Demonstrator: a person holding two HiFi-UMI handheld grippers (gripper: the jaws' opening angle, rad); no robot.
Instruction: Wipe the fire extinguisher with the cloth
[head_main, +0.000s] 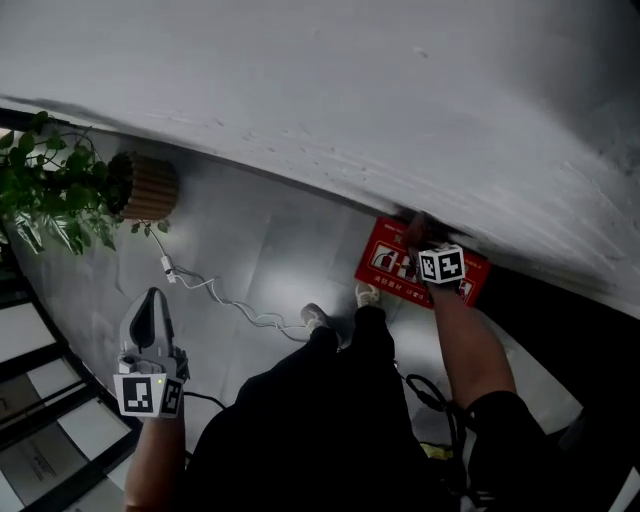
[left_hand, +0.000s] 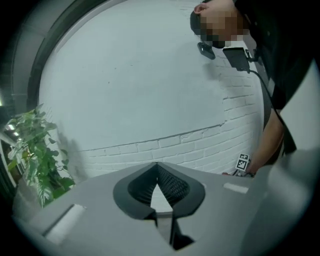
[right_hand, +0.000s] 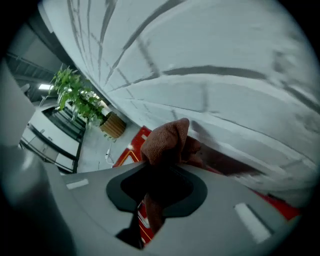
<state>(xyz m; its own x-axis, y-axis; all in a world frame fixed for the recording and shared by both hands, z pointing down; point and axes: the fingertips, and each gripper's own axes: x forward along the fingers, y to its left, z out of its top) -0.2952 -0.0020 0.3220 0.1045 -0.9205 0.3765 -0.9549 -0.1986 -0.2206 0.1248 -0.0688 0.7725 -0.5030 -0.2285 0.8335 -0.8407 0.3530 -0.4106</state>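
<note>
A red fire extinguisher box (head_main: 400, 262) with white pictograms lies on the floor against the foot of the white wall. My right gripper (head_main: 414, 230) reaches down over its far edge, close to the wall. It is shut on a rust-brown cloth (right_hand: 166, 141), which bunches out past the jaws and hangs down between them. In the right gripper view the red box (right_hand: 129, 151) shows just beyond the cloth. My left gripper (head_main: 150, 298) hangs apart at the lower left over bare floor. Its jaws (left_hand: 157, 167) meet at the tips with nothing held.
A potted plant (head_main: 48, 185) in a ribbed wooden pot (head_main: 146, 187) stands at the left by the wall. A white cable (head_main: 215, 293) runs across the grey floor towards the person's shoes (head_main: 367, 295). Black-framed glass panels (head_main: 40, 405) line the lower left. A black cord (head_main: 432, 395) hangs by the right arm.
</note>
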